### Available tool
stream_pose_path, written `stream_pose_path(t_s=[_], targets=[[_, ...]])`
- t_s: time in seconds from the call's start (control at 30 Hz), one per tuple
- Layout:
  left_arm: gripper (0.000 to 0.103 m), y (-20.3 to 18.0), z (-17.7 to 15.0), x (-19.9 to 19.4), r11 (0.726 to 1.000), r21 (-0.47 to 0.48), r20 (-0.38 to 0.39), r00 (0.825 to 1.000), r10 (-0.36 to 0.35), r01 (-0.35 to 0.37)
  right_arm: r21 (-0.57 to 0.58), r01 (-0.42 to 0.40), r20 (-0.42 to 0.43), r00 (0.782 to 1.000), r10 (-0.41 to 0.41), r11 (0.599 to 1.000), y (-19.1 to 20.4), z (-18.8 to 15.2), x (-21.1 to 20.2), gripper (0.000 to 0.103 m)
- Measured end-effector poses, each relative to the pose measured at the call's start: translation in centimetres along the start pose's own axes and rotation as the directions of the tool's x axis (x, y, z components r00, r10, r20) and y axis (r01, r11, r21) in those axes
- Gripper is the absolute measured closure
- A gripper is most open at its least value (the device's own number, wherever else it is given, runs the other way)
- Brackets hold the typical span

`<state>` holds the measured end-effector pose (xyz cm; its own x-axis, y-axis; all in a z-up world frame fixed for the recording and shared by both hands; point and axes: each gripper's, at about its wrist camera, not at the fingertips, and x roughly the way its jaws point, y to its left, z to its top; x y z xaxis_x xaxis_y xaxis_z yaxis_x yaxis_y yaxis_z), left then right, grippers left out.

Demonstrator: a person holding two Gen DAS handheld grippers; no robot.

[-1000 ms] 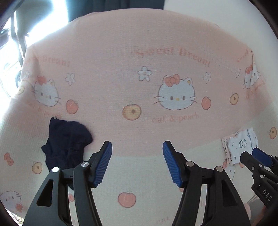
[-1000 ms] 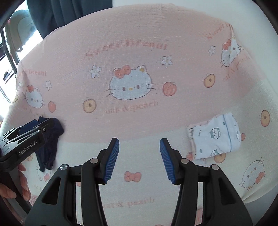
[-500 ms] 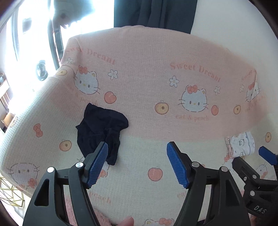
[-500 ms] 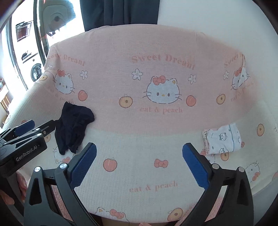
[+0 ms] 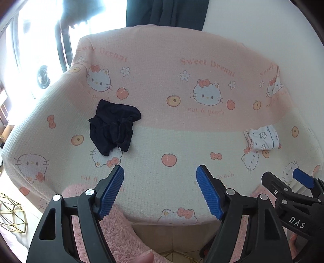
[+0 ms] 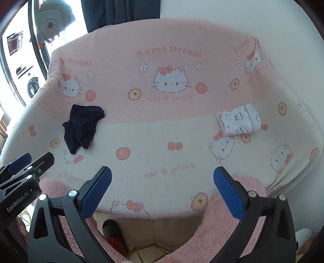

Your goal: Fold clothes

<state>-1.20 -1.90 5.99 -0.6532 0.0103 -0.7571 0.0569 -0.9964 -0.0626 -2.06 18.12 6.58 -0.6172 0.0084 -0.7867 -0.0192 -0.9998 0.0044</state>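
Note:
A crumpled dark navy garment (image 5: 113,127) lies on the left of a pink and cream Hello Kitty blanket (image 5: 182,141); it also shows in the right wrist view (image 6: 82,127). A small folded white printed garment (image 5: 262,139) lies on the right, also in the right wrist view (image 6: 240,122). My left gripper (image 5: 161,190) is open and empty, held back above the blanket's front edge. My right gripper (image 6: 162,192) is open wide and empty, beside the left one. Neither touches any cloth.
The blanket (image 6: 172,157) covers a table-like surface. A fluffy pink cover (image 5: 113,228) hangs below its front edge. A gold wire frame (image 5: 12,214) stands low left. A bright window and dark curtain (image 5: 166,12) are behind. A white wall is at right.
Both grippers have pulled back and up from the blanket, so the whole blanket now shows. The right gripper has opened wider. The garments have not moved.

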Motion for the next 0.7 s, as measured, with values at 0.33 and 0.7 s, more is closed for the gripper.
stream_pose_path(t_s=[0.33, 0.7], targets=[[0.026, -0.5, -1.6, -0.6, 1.000, -0.006, -0.010, 1.000, -0.013, 0.013, -0.026, -0.007, 0.036, 0.999, 0.008, 1.000, -0.5, -1.4, -2.2, 0.001], [0.026, -1.1, -2.0, 0.0, 0.999, 0.005, -0.036, 0.999, -0.035, 0.035, -0.035, -0.026, -0.007, 1.000, 0.026, 0.999, -0.2, -2.0, -1.1, 0.001]])
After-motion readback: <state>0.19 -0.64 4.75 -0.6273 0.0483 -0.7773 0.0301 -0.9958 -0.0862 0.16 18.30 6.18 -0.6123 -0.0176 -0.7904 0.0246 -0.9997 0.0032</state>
